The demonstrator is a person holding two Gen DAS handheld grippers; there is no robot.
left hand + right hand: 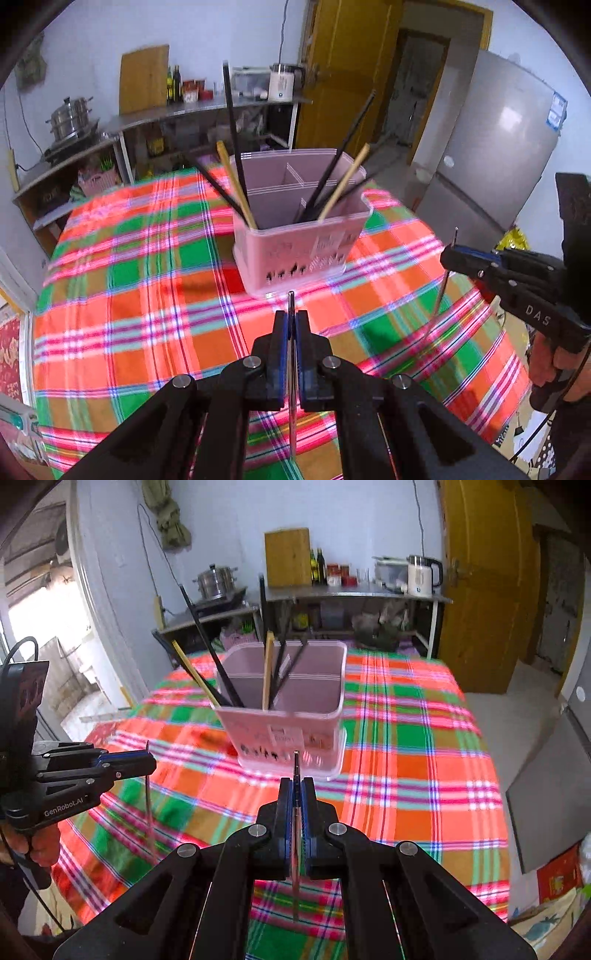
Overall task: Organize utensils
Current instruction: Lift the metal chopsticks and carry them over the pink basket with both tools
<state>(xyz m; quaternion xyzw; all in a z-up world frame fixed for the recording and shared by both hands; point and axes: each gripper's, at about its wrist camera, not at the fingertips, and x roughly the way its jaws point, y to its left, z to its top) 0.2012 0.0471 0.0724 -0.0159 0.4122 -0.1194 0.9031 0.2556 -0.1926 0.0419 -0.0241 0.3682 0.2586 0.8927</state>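
- The left gripper (291, 314) has its jaws pressed together on a thin metal chopstick (291, 301), whose tip pokes up just past the blue pads while the rest hangs below them.
- Seen from the right wrist view, that same gripper sits at the left edge, above the plaid tablecloth (406, 738), with a hand (40, 845) around its grip.
- In the middle of the table stands the pink utensil holder (306, 254) (divided into compartments), upright on the cloth.
- Inside it lean several black chopsticks (232, 122) and two pale wooden ones (236, 184), all tilted against the walls.
- The right gripper (296, 781) is likewise clamped on a second thin metal chopstick (296, 766), held near upright above the cloth, in front of the holder and not touching it.
- Behind, a steel counter (351, 590) carries a white kettle (421, 574).
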